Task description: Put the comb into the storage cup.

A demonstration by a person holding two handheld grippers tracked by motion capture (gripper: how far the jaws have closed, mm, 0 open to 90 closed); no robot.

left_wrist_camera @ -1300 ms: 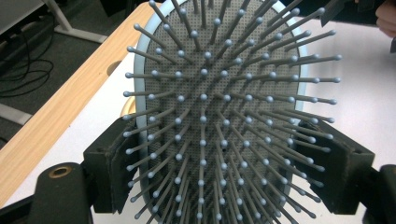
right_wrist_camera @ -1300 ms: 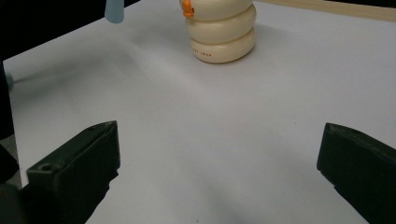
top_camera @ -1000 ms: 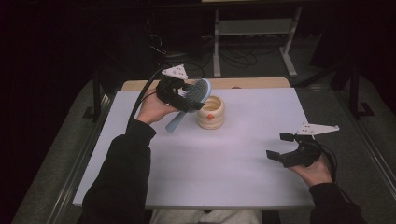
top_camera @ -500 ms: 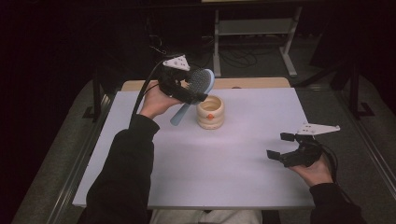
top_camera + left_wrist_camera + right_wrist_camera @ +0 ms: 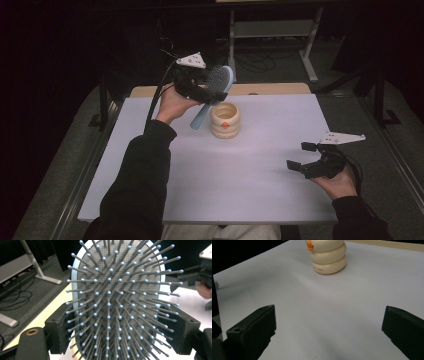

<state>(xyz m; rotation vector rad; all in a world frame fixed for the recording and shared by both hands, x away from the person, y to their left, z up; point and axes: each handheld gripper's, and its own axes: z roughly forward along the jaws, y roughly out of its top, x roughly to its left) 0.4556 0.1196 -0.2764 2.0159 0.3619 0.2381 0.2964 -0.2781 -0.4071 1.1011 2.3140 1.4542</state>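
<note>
Carrying a clamped hairbrush above the cream holder

Holding the hairbrush (image 5: 216, 86) by its head, the left gripper (image 5: 200, 86) hangs above the far part of the white table (image 5: 240, 170); its two black jaws are pressed on the opposite rims of the oval head, as the left gripper view shows, with the grey bristle pad (image 5: 120, 302) facing the camera. The light blue handle slants down toward the person, its end just beside the cream ribbed holder (image 5: 225, 120), which stands upright on the table near the far edge, open mouth up. Whether the handle touches the holder cannot be told from the high view. The right gripper (image 5: 312, 161) rests low near the right edge of the table, well apart from both things, its jaws spread wide with nothing between them; the right gripper view looks across bare table at the holder (image 5: 328, 257).

The step in hand is judged to be bringing the handle over the holder's mouth. To do it well, the left hand should turn the brush until the handle points straight down, centre it over the opening, and lower slowly. The jaws should part only once the handle rests inside, since the holder looks light enough to tip under a sideways push. The right gripper could steady the holder's wall if it shifts.
</note>
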